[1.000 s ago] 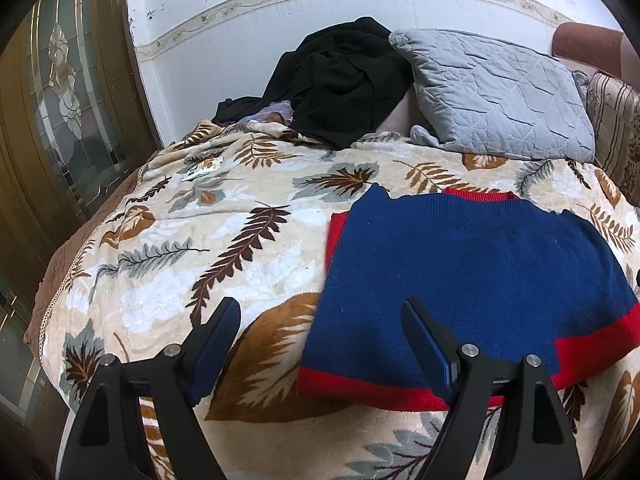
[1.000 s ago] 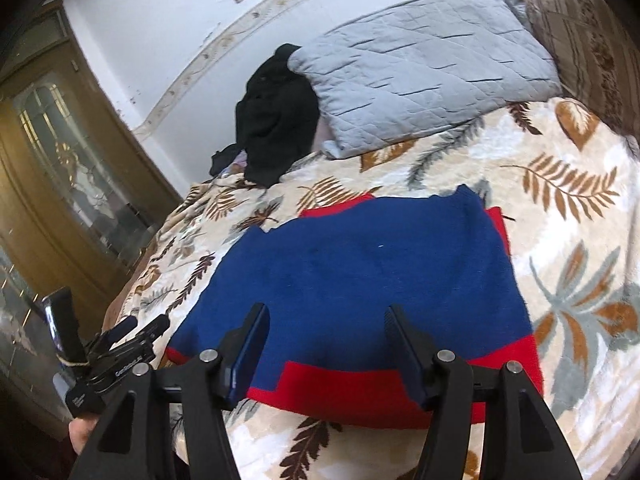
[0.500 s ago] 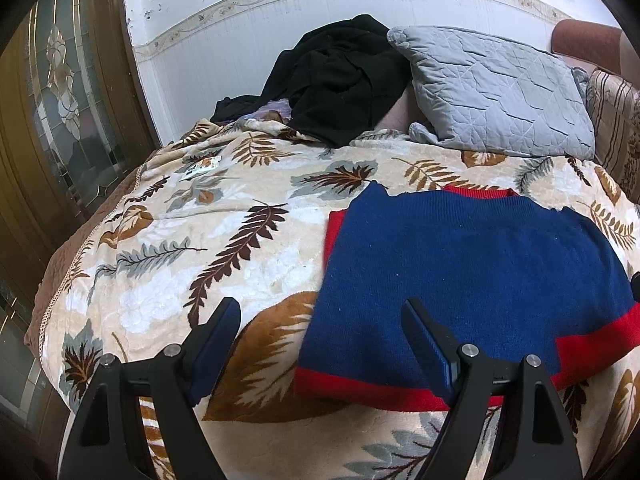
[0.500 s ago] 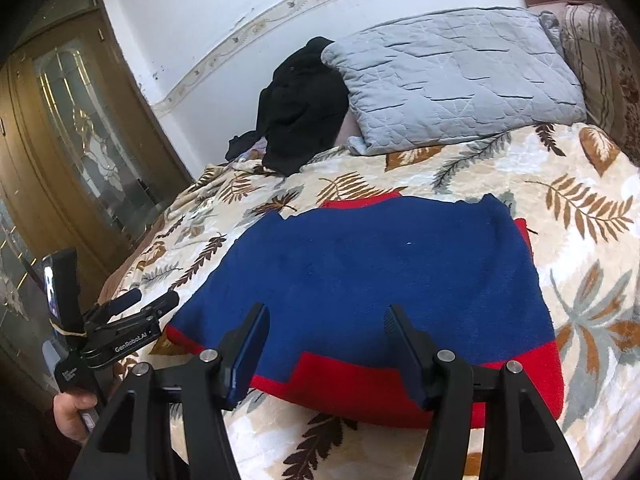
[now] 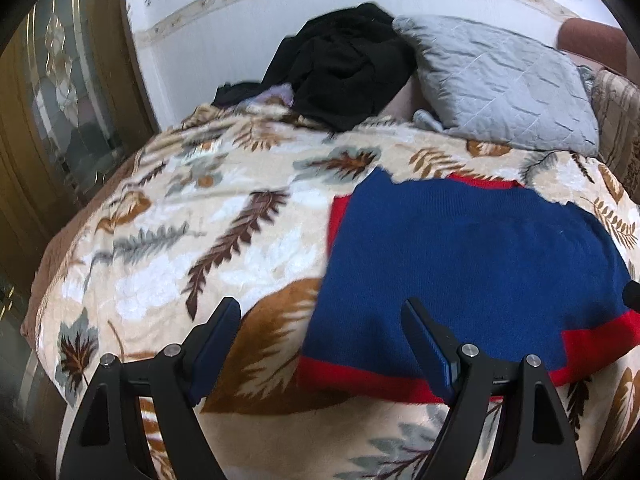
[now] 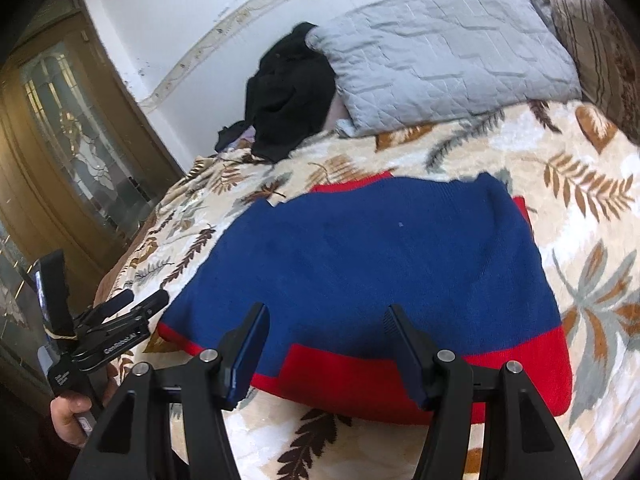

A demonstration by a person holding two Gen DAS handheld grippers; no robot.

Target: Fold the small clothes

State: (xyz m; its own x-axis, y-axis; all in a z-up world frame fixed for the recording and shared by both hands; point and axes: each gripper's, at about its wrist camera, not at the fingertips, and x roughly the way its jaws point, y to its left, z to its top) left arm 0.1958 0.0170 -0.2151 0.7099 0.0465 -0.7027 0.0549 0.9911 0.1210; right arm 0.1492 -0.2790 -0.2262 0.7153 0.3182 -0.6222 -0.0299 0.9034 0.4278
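I hold my left tongs (image 5: pixel 320 344) and right tongs (image 6: pixel 324 344) released, grasping nothing, above the near red hem of the half-folded blue sweater (image 6: pixel 380 264) lying on the bed (image 5: pixel 160 248); pinching that hem likely comes next.

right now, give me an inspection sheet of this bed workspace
surface: leaf-print plush blanket covering the bed
job's things: blue knit sweater with red trim, lying flat and folded
clutter: black crumpled garment and grey quilted pillow by the wall
grippers: left gripper open, empty; right gripper open, empty, above the sweater's red hem
cables: nothing seen
surroundings: white wall with patterned border; wooden door with glass panel
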